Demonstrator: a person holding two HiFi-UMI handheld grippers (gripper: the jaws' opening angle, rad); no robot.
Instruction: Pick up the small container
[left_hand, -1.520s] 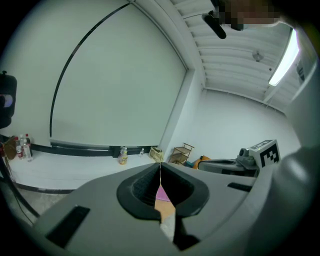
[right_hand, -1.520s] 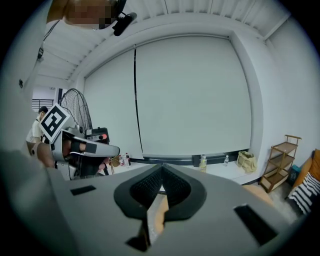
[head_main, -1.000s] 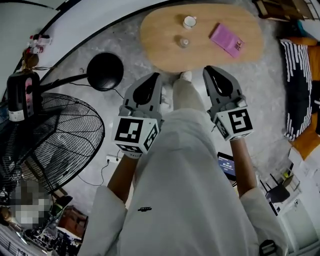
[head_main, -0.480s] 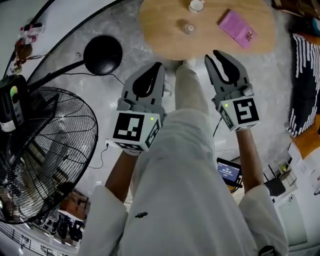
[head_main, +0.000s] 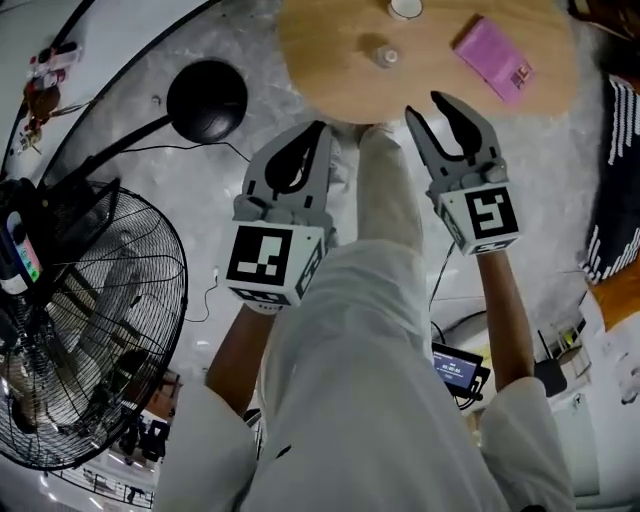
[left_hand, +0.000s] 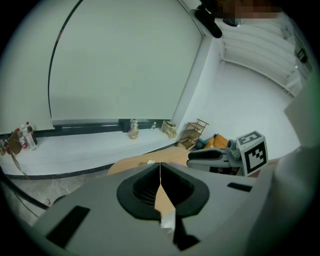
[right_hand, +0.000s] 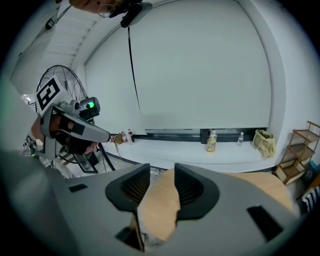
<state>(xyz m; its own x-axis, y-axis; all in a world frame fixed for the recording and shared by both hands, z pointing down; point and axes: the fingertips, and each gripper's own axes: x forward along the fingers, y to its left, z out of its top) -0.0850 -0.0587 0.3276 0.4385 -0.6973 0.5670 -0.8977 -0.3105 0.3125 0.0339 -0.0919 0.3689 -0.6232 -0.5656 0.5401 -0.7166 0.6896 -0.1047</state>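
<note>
Two grippers are held either side of a white-clad leg, short of the table: the left gripper (head_main: 318, 132) is clenched on nothing, while the jaws of the right gripper (head_main: 427, 106) are opening with nothing between them. The small container (head_main: 386, 56) is seen well ahead on the wooden table (head_main: 320, 60), near a white cup (head_main: 405, 8) and a pink packet (head_main: 495, 60). Should the reach be made before the jaws are parted enough, the container could be nudged or tipped, or the cup struck. No writing can be read; only square markers on the gripper cubes and a dark, illegible label on the packet are made out
</note>
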